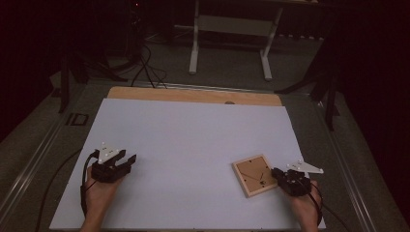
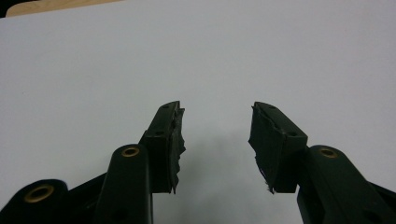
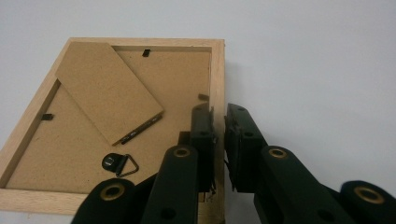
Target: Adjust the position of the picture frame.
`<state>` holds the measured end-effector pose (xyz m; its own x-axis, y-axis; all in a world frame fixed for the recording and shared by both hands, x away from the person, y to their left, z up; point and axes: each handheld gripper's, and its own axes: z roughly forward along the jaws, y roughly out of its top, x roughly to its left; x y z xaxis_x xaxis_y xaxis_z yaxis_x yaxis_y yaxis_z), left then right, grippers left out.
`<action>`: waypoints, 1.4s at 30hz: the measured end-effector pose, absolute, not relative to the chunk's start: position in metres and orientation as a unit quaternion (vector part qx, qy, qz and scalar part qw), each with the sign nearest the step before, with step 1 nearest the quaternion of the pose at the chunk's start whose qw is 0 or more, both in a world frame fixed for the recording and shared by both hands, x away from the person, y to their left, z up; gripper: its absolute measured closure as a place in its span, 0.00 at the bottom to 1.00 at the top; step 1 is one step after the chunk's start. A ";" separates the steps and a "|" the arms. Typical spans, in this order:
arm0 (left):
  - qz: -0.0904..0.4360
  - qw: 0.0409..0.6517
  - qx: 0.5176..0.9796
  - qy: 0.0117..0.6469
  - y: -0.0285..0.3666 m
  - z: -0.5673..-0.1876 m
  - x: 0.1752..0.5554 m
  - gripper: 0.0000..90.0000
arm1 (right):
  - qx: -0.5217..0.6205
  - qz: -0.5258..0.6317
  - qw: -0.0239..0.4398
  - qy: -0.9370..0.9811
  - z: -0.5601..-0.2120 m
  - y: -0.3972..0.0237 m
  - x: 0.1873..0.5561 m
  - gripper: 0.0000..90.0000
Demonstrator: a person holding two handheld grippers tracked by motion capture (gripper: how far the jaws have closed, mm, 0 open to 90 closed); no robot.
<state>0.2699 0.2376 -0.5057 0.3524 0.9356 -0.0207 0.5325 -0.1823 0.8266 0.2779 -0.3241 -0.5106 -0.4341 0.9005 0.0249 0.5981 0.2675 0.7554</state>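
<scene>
Right tongs (image 3: pixel 219 135) clamped on the near right rail of a wooden picture frame (image 3: pixel 116 116), one jaw inside the rail, one outside, both pads pressed against the wood. Frame lying face down, flat on the white surface (image 1: pixel 193 145), at its near right part, turned at an angle to the edge. Visible on the brown backing board: a folded easel stand (image 3: pixel 109 91), a small metal hanging ring (image 3: pixel 120 164), black retaining tabs along the rails. Left tongs (image 2: pixel 217 140) released, jaws well apart, nothing between them, resting on the surface at the near left, well apart from the frame.
</scene>
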 end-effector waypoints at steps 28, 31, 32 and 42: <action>0.258 0.388 0.726 0.506 0.236 -0.506 0.270 0.59 | 0.414 0.355 0.203 0.813 -0.510 -0.261 0.307 0.91; 0.257 0.388 0.727 0.504 0.236 -0.507 0.270 0.59 | 0.404 0.356 0.202 0.818 -0.511 -0.251 0.309 0.91; 0.257 0.388 0.727 0.504 0.236 -0.507 0.270 0.59 | 0.399 0.357 0.202 0.820 -0.511 -0.248 0.309 0.91; 0.253 0.392 0.727 0.504 0.236 -0.506 0.270 0.59 | 0.367 0.359 0.194 0.836 -0.511 -0.212 0.315 0.91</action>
<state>0.2704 0.2358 -0.5061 0.3636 0.9312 -0.0277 0.5339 -0.1839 0.8253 0.3152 -0.2116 -0.5108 -0.6553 0.7529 -0.0608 0.4745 0.4729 0.7424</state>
